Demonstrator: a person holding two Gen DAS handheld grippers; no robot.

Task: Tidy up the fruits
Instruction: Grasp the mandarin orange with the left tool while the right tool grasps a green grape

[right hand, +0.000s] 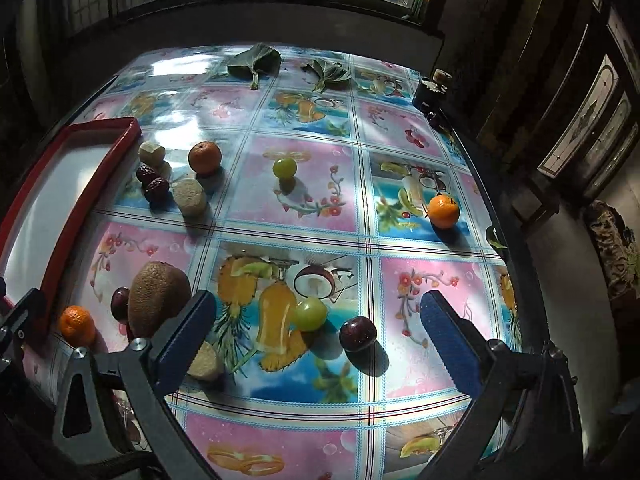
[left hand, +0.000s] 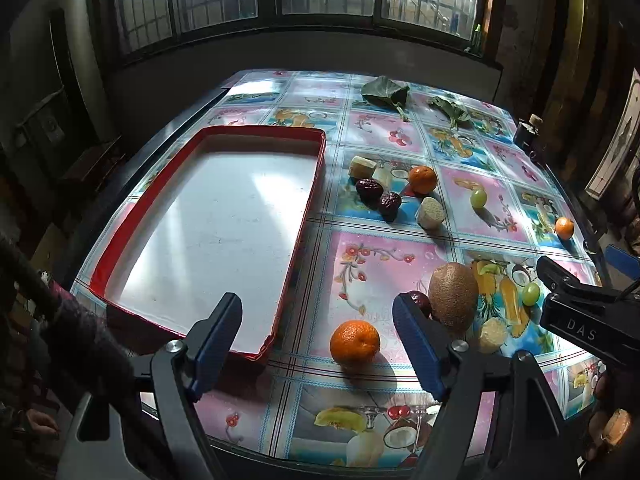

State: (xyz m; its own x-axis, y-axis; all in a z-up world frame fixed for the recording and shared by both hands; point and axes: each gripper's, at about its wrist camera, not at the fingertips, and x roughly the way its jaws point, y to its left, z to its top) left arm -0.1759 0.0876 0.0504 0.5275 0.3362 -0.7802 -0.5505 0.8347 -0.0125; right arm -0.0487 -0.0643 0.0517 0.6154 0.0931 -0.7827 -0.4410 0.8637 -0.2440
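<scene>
A red-rimmed tray [left hand: 304, 208] with a bare white floor lies on the table's left; its rim also shows in the right wrist view [right hand: 72, 208]. Loose fruit lies to its right: an orange [left hand: 354, 341], a kiwi [left hand: 454, 294], red dates [left hand: 370, 191], another orange [left hand: 422, 179], a green grape [left hand: 478, 198]. My left gripper [left hand: 320, 332] is open and empty, above the tray's near corner and the near orange. My right gripper [right hand: 320, 330] is open and empty, with a green grape [right hand: 311, 313] and a dark plum [right hand: 357, 334] between its fingers' lines.
The table wears a glossy fruit-print cloth [right hand: 300, 184]. Two green leaves [left hand: 386, 92] lie at the far edge. A dark jar [right hand: 430, 88] stands at the far right corner. A small orange [right hand: 443, 211] sits near the right edge. Pale fruit chunks [right hand: 190, 197] lie by the dates.
</scene>
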